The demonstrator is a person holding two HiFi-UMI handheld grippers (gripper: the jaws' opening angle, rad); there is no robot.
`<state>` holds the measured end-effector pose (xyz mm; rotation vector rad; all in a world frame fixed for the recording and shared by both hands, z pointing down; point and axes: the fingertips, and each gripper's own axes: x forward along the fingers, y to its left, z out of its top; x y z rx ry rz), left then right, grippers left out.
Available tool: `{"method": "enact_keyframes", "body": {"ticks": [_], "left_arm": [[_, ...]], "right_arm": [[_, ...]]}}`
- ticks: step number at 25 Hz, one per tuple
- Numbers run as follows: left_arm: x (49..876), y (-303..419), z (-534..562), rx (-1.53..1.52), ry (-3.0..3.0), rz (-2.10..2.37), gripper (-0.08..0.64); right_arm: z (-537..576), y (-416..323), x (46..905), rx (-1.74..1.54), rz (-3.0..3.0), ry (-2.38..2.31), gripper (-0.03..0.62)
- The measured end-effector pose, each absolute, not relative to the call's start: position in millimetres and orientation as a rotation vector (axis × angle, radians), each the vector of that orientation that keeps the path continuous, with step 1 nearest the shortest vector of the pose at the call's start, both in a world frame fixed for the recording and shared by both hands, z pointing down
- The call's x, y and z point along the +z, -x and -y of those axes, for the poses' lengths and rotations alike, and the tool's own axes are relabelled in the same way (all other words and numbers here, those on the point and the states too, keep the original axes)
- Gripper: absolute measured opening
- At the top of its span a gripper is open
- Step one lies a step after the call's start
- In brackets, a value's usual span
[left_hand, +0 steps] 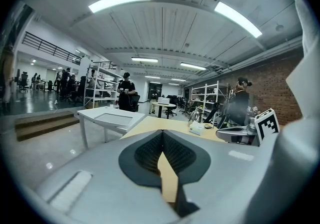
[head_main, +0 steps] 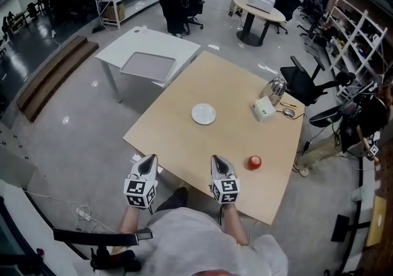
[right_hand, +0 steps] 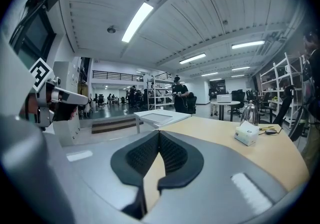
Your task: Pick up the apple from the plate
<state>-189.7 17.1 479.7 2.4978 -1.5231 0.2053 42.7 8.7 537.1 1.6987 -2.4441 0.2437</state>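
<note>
Our fingers (left_hand: 148,154) meet at the tips, empty, on both left gripper (head_main: 149,159) and right gripper (head_main: 219,160). Only the head view shows the apple (head_main: 254,162): on the counter (head_main: 178,139) beside the right gripper, apart from the plate (head_main: 203,114)

No words or numbers are showing legibly anywhere, and the small print on the tissue box (right_hand: 248,133) is blurring beyond reading.
</note>
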Motion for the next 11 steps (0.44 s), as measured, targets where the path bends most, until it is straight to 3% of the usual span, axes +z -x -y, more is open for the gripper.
{"method": "enact_keyframes", "body": {"ticks": [11], "left_arm": [[475.9, 190.4, -17.3, 0.198, -2.51, 1.53, 0.02]], "right_arm": [[-7.6, -41.0, 534.5, 0.235, 2.455, -1.705, 0.006]]}}
